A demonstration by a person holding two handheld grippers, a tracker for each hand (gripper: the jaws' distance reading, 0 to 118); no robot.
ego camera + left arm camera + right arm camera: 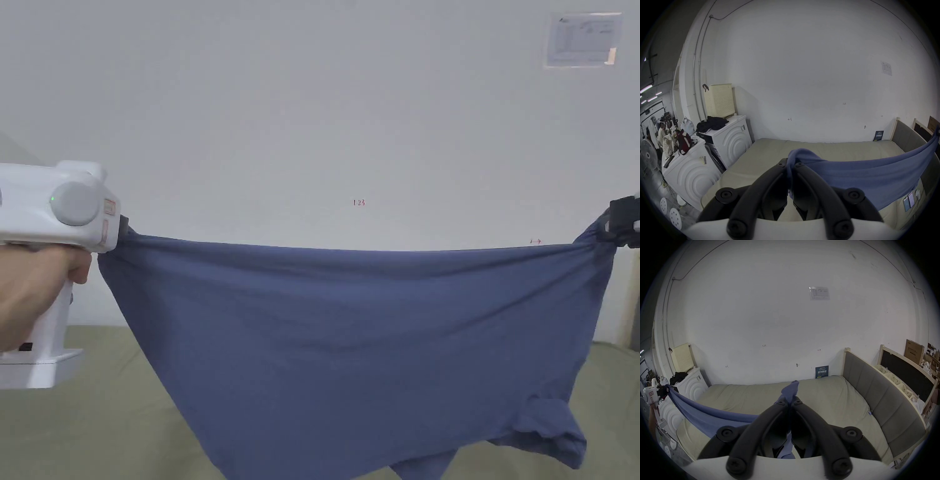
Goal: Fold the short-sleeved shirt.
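Observation:
A blue short-sleeved shirt (pixel 350 350) hangs spread in the air above the bed, its top edge pulled taut between my two grippers. My left gripper (pixel 120 230) is shut on the shirt's left corner, and in the left gripper view the blue cloth (pixel 859 175) runs out between the shut black jaws of that gripper (pixel 790 164). My right gripper (pixel 615 231) is shut on the right corner. In the right gripper view a tuft of shirt (pixel 790 391) sticks out past its tips (pixel 790 402). A sleeve (pixel 550 431) dangles at the lower right.
An olive-covered bed (pixel 826 402) lies under the shirt, against a white wall (pixel 350 125). A grey padded headboard (pixel 883 402) bounds its right side. White washing machines (pixel 693 170) with clothes, bags and a cream basket (pixel 719 99) stand left. Phones (pixel 909 202) lie on the bed's near edge.

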